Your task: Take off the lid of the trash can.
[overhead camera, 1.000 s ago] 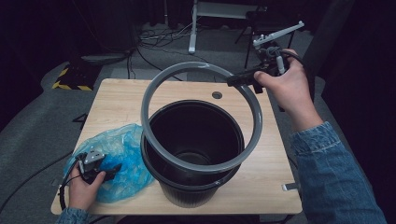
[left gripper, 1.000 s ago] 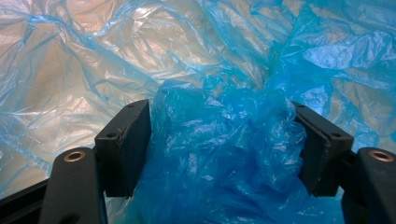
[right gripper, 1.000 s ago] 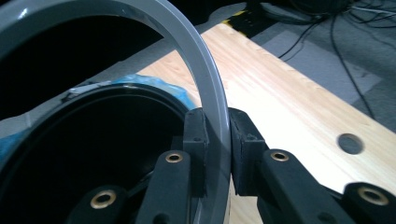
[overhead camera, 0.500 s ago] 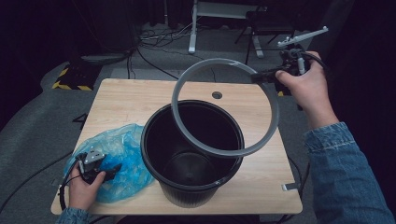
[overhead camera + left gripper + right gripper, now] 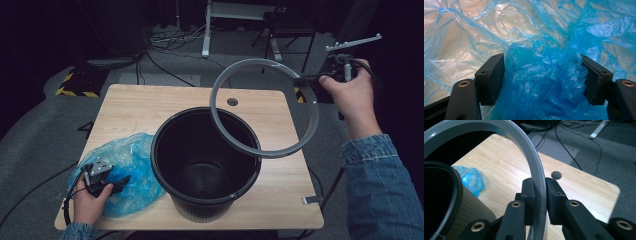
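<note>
A black bin (image 5: 161,165) stands open in the middle of the wooden table (image 5: 145,107). My right gripper (image 5: 306,78) is shut on a grey ring (image 5: 313,117) and holds it in the air, tilted, over the bin's far right rim. In the right gripper view the ring's band (image 5: 524,142) runs between the closed pads of the right gripper (image 5: 539,182). At the table's near left lies a crumpled blue plastic bag (image 5: 132,155). My left gripper (image 5: 107,182) rests on it, jaws apart, with a bunch of the bag (image 5: 544,82) between them.
A round cable hole (image 5: 232,101) sits in the table behind the bin. Cables (image 5: 165,37) and a stand's legs (image 5: 206,47) lie on the grey floor beyond the far edge. A metal chair (image 5: 287,30) stands at the far right.
The right gripper has carried the grey ring up off the bin's rim and to the right. The left hand and gripper have stayed on the blue bag.
</note>
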`<state>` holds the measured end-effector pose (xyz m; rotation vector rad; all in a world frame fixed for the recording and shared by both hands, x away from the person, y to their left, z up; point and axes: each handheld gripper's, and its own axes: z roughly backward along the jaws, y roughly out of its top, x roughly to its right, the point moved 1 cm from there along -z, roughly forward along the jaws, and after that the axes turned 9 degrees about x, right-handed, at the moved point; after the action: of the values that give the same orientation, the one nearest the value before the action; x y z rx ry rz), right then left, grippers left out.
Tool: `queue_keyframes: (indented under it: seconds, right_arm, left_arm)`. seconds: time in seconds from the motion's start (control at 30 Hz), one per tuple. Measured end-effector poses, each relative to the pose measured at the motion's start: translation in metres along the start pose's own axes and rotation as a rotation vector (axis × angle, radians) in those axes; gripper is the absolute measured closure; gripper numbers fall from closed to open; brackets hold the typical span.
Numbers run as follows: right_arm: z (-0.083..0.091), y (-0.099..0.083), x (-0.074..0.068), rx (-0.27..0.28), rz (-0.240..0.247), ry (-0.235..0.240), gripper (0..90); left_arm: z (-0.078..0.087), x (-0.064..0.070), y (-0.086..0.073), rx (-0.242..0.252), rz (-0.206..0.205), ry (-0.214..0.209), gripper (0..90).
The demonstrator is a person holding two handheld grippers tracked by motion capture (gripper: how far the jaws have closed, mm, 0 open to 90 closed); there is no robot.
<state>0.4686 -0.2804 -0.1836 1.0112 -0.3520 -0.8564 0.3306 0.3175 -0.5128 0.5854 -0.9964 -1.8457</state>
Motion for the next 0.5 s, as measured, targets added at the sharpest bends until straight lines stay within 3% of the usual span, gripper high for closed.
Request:
queue_keyframes:
  seconds: [0.5]
  right_arm:
    - [0.036, -0.030, 0.052, 0.027, -0.109, -0.129, 78.1]
  left_arm:
    - [0.000, 0.000, 0.000, -0.001, -0.004, 0.000, 28.3]
